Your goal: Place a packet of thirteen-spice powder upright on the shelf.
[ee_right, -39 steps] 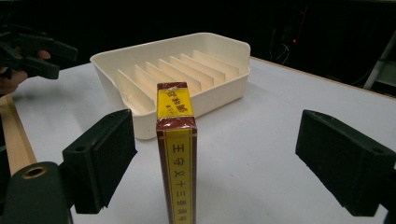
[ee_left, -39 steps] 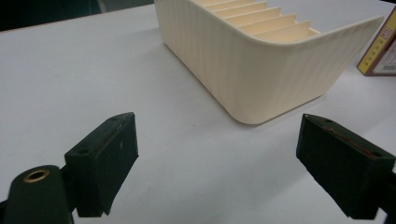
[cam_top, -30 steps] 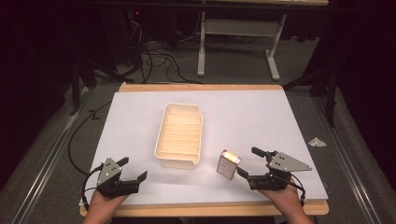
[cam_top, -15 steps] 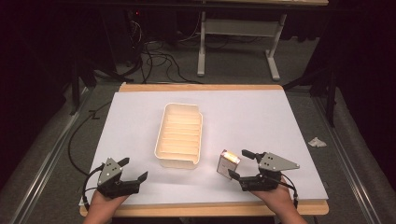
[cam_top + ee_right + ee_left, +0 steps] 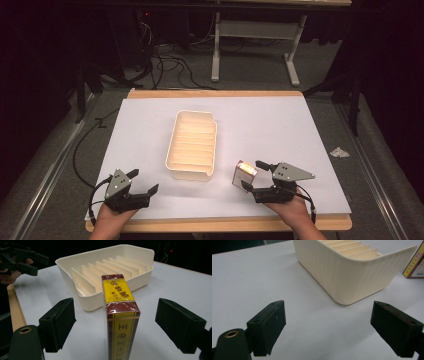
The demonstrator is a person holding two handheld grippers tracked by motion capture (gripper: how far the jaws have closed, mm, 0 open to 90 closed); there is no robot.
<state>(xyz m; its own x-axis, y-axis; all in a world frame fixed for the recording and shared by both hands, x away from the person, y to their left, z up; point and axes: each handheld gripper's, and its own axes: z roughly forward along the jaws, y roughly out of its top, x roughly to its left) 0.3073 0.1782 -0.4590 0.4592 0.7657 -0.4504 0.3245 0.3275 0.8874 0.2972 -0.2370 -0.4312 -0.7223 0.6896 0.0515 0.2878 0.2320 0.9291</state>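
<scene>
A small red and yellow box (image 5: pixel 244 174) stands upright on the white sheet, just right of the cream slotted tray (image 5: pixel 193 143). My right gripper (image 5: pixel 254 175) is open, with its jaws on either side of the box (image 5: pixel 121 315) and not touching it. The tray (image 5: pixel 82 296) lies just beyond the box. My left gripper (image 5: pixel 142 182) rests open near the front left of the table, with nothing between its jaws. Ahead of it are the tray's near corner (image 5: pixel 352 282) and an edge of the box (image 5: pixel 415 263).
The white sheet (image 5: pixel 280 130) covers a wooden table top with a bare strip at the front edge (image 5: pixel 220 225). A crumpled scrap (image 5: pixel 340 152) lies on the floor to the right. Cables (image 5: pixel 160 60) and a metal stand (image 5: pixel 255 35) sit behind the table.
My right gripper has moved left toward the box, and its open jaws now flank it. The left gripper has stayed in place.
</scene>
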